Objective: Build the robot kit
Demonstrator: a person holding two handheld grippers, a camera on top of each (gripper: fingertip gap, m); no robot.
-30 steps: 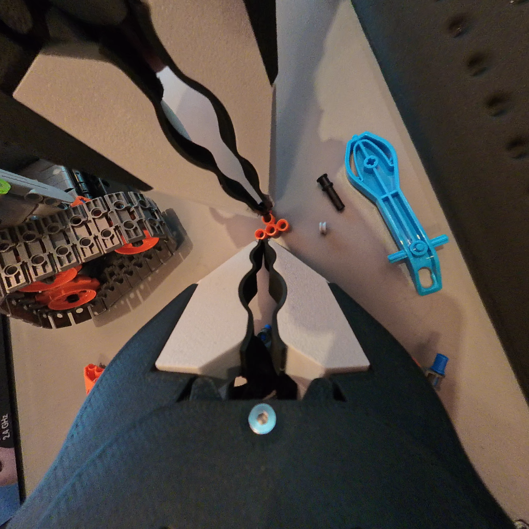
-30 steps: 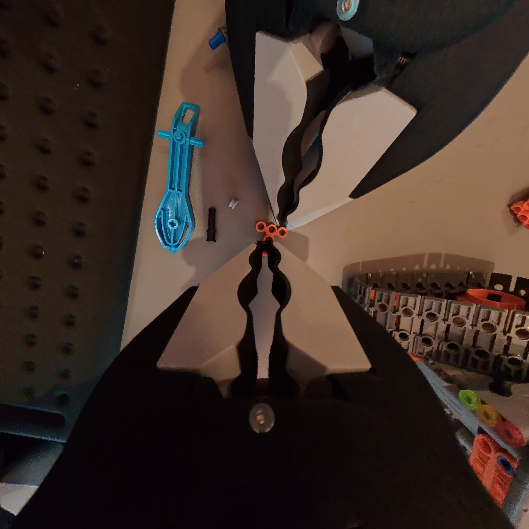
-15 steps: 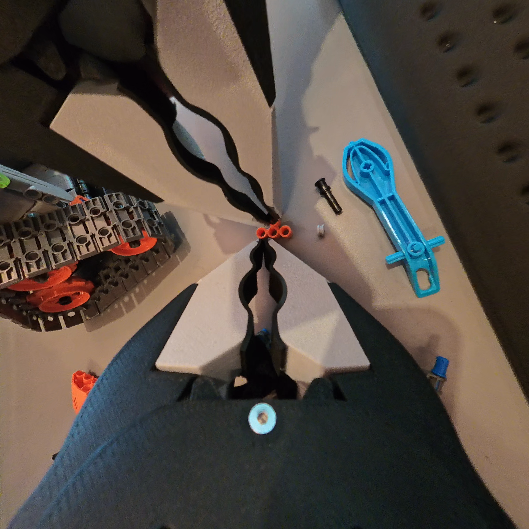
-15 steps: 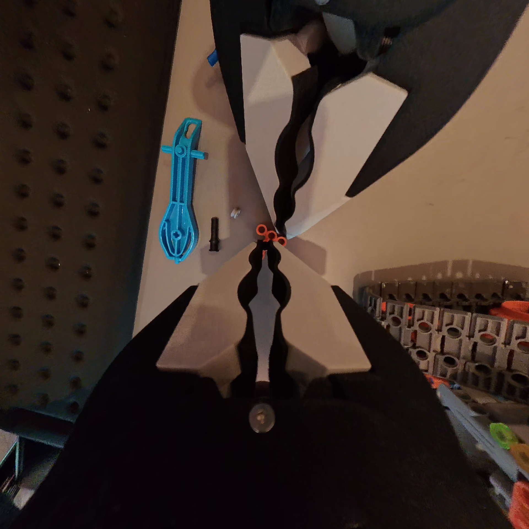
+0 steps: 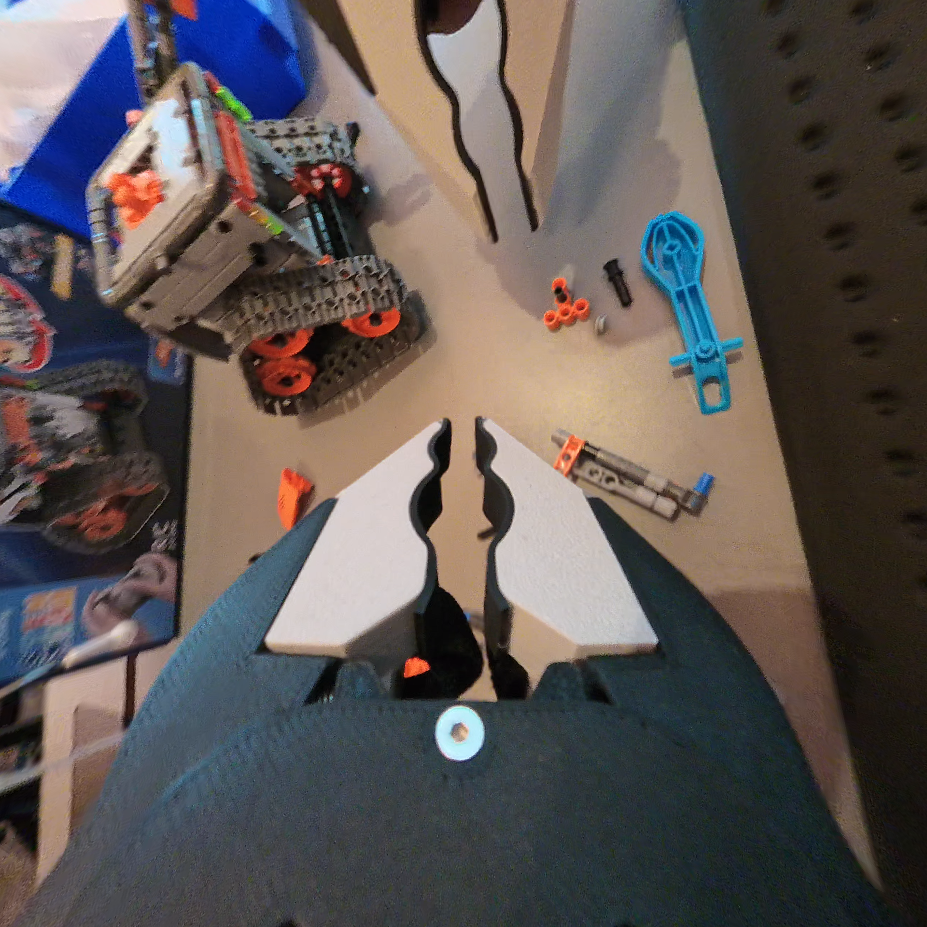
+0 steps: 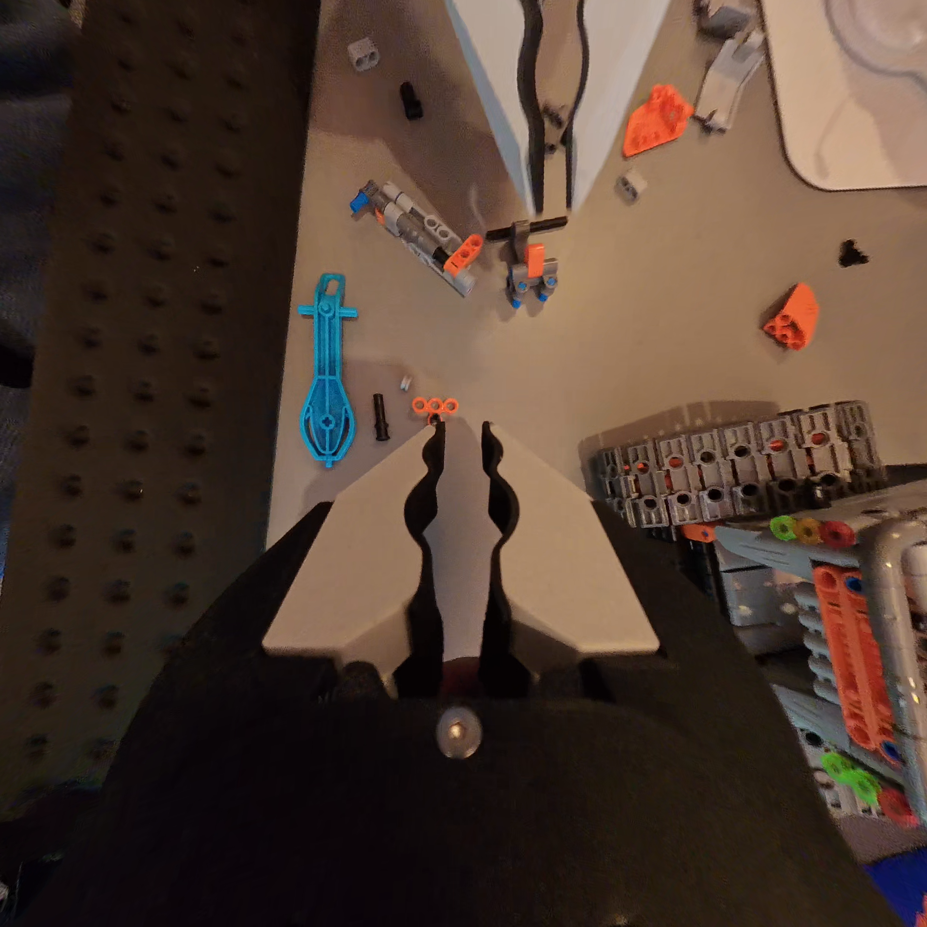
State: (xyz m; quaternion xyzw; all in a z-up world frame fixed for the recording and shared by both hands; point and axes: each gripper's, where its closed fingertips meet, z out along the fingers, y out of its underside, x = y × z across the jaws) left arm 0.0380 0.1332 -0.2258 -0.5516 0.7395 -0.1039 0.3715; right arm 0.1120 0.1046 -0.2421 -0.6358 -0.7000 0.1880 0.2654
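Item: small orange connector (image 6: 435,407), a row of three joined rings with a fourth piece branching off at a right angle; in the left wrist view the same connector (image 5: 565,307) is showing a dark pin hole in that branch. It is lying flat on the beige tabletop (image 6: 652,351).

Position: the connector is sitting just ahead of the right gripper (image 6: 462,426), touching or nearly touching the tip of its left-hand finger and lying outside the gap. It is lying well apart from the left gripper (image 5: 462,422).

Jaws: the right gripper is standing slightly parted, gripping nothing. The left gripper is showing a narrow gap between its tips, also carrying nothing.

Neighbours: a black pin (image 6: 381,417) and a tiny white bush (image 6: 406,383) are lying just beside the connector; a blue lever tool (image 6: 327,371) is lying beyond them, near the dark studded mat (image 6: 150,351).

Elsewhere: a grey tracked vehicle with orange wheels (image 5: 281,281) is standing on the tabletop. A grey beam assembly with an orange clip (image 5: 627,474) is lying near the left gripper's right finger. An orange wedge piece (image 6: 792,317) is lying apart.
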